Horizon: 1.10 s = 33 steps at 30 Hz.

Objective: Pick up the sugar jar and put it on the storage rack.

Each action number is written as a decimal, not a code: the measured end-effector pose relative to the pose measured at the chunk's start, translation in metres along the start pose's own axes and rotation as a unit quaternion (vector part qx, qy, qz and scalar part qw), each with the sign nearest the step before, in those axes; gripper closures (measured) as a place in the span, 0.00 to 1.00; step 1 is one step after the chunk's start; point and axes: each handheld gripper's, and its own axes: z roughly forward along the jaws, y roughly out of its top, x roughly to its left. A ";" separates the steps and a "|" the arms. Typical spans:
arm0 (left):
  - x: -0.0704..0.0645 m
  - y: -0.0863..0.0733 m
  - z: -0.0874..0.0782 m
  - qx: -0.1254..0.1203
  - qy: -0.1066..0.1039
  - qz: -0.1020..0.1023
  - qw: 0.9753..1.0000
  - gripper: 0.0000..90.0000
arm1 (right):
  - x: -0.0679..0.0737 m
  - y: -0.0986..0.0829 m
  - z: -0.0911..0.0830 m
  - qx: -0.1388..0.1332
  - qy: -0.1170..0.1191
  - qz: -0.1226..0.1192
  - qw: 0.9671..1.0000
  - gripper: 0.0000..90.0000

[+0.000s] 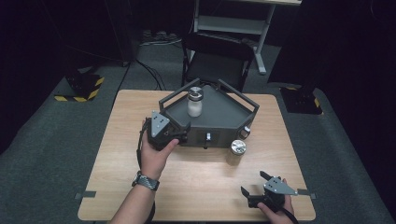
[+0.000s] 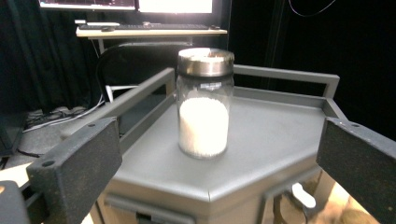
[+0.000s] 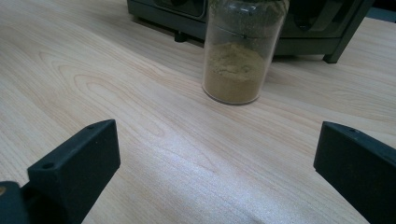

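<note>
A glass jar of white powder (image 1: 194, 103) with a metal lid stands upright on a dark grey railed stand (image 1: 224, 116). My left gripper (image 1: 184, 130) is at the stand's front left corner, open and pointing at it. In the left gripper view the white jar (image 2: 204, 105) sits a little ahead of the wide-apart jaws, on the stand's top (image 2: 271, 140). A second jar (image 1: 238, 148), holding brown powder, stands on the table just in front of the stand. My right gripper (image 1: 253, 183) is open near the table's front right, aimed at this brown jar (image 3: 236, 56) from a distance.
The wooden table (image 1: 201, 186) has bare room in the middle and at the left. Beyond its far edge stand a black chair (image 1: 217, 58) and a desk frame (image 1: 233, 23). Tape marks lie at the table's front corners.
</note>
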 end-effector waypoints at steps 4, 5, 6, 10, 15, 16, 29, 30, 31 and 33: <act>0.000 -0.013 -0.011 0.002 0.002 -0.005 1.000 0.01 | 0.000 0.000 0.000 0.001 0.000 -0.001 1.000 0.00; 0.000 -0.015 -0.015 0.003 0.002 -0.005 1.000 0.01 | 0.000 0.000 0.000 0.001 0.000 -0.001 1.000 0.00; 0.000 -0.019 -0.018 0.003 0.002 -0.001 1.000 0.01 | 0.000 0.000 0.000 0.001 0.000 -0.002 1.000 0.00; -0.002 -0.031 -0.030 0.008 -0.004 0.002 1.000 0.01 | 0.001 0.001 0.000 0.003 -0.001 -0.004 1.000 0.00; -0.006 -0.043 -0.043 0.012 -0.010 0.011 1.000 0.01 | 0.001 0.001 0.001 0.004 -0.001 -0.006 1.000 0.00; -0.007 -0.045 -0.045 0.013 -0.011 0.013 1.000 0.01 | 0.002 0.002 0.001 0.004 -0.002 -0.006 1.000 0.00; -0.012 -0.085 -0.071 0.056 -0.020 0.015 0.998 0.01 | 0.004 0.003 0.002 0.007 -0.004 -0.011 1.000 0.00; -0.013 -0.092 -0.074 0.063 -0.020 0.014 0.998 0.01 | 0.004 0.003 0.002 0.007 -0.004 -0.011 1.000 0.00; -0.013 -0.094 -0.076 0.069 -0.021 0.013 0.997 0.01 | 0.004 0.003 0.002 0.008 -0.004 -0.011 1.000 0.00; -0.014 -0.099 -0.078 0.079 -0.022 0.013 0.997 0.01 | 0.005 0.004 0.003 0.008 -0.003 -0.012 1.000 0.00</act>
